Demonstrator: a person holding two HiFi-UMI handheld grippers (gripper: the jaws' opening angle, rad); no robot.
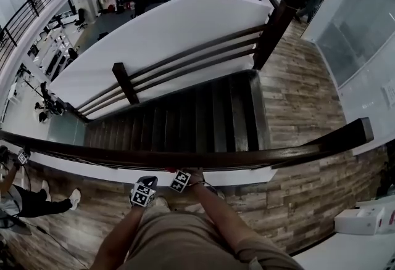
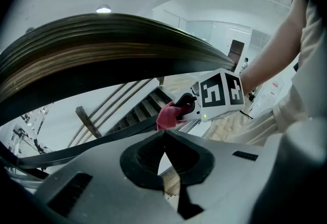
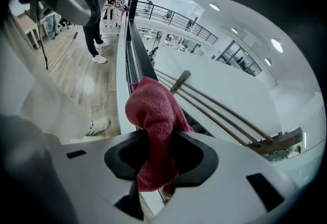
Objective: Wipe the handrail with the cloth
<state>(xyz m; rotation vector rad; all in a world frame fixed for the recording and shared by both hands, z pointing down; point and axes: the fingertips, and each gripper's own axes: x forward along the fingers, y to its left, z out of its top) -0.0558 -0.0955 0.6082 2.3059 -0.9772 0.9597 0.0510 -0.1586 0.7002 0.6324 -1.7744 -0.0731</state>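
Nearest item: the left gripper. Its fingers are fully together, the tips meeting in a single seam, and nothing sits between them. It points up at the underside of the handrail, near it; contact cannot be confirmed.

Just beside it is the right gripper. Its fingers are clamped on the cloth, a red knitted piece. One fold hangs below the grip and a larger bunch stands up above the fingertips. The bunch lies against the view of the thin lower bars under the handrail; whether it touches them cannot be told.

From the left gripper view, the cloth shows as a red tuft at the nose of the right gripper, below the handrail. The marker cube on that gripper carries black-and-white square patterns; these are code blocks, not legible text.

In the head view both cubes sit close together under the near edge of the dark wooden handrail, around its middle.

Beyond the handrail, a dark staircase descends, flanked on its far side by a second rail with an upright post.

At the left end of the landing a person in white shoes stands.
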